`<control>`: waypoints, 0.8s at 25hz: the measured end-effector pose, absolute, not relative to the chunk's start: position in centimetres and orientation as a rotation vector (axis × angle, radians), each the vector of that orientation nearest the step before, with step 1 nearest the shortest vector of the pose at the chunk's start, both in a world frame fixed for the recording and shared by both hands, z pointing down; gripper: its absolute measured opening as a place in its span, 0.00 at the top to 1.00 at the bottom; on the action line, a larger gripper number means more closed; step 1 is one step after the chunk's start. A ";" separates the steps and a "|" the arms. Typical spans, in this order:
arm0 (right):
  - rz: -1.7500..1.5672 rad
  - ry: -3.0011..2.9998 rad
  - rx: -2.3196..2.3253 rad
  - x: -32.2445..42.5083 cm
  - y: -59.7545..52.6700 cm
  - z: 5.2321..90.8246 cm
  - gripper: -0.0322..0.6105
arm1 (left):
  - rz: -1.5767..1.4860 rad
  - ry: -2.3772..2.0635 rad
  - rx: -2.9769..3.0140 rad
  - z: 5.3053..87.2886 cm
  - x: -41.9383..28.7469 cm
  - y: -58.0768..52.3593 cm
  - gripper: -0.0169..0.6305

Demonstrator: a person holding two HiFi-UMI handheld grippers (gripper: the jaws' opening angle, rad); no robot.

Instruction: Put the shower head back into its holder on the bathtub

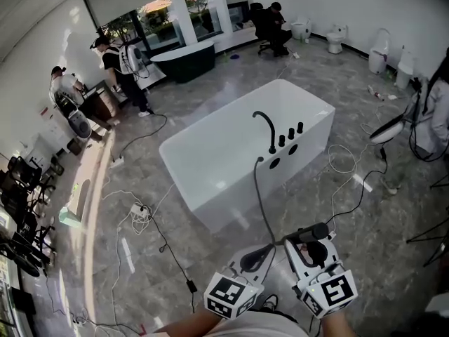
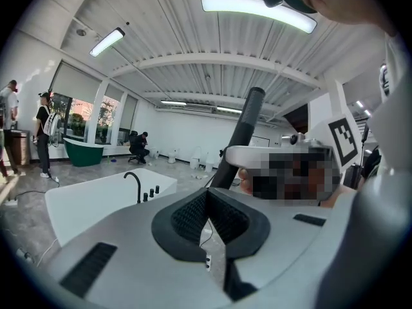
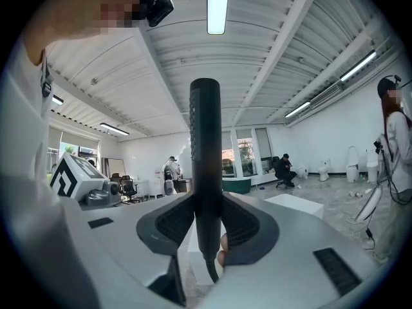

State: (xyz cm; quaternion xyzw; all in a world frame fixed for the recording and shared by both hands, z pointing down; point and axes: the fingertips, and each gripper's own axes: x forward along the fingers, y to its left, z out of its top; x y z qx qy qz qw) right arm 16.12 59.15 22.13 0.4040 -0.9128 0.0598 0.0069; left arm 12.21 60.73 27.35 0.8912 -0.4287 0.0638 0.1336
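Note:
The white bathtub [image 1: 210, 153] stands in the middle of the head view, with a black curved faucet [image 1: 267, 128] and three knobs [image 1: 290, 133] on its near rim. A dark hose [image 1: 261, 195] runs from that rim down to the black stick-shaped shower head [image 1: 311, 233]. My right gripper [image 1: 309, 236] is shut on it; in the right gripper view the shower head [image 3: 205, 153] stands upright between the jaws of the gripper [image 3: 206, 227]. My left gripper [image 1: 254, 260] sits just to its left, shut on nothing [image 2: 207, 214]. Two dark openings [image 1: 283, 156] show below the knobs.
Cables [image 1: 140, 213] and a power strip lie on the grey floor left of the tub. A dark green tub [image 1: 184, 60] and several people [image 1: 121, 65] are at the back left. Toilets [image 1: 335, 37] line the back right, and a person [image 1: 433, 114] stands at the right.

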 end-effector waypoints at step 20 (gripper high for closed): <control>0.232 -2.820 1.300 12.8 49.7 23.3 0.74 | 0.231 -1.254 2.607 28.9 8.2 50.7 0.97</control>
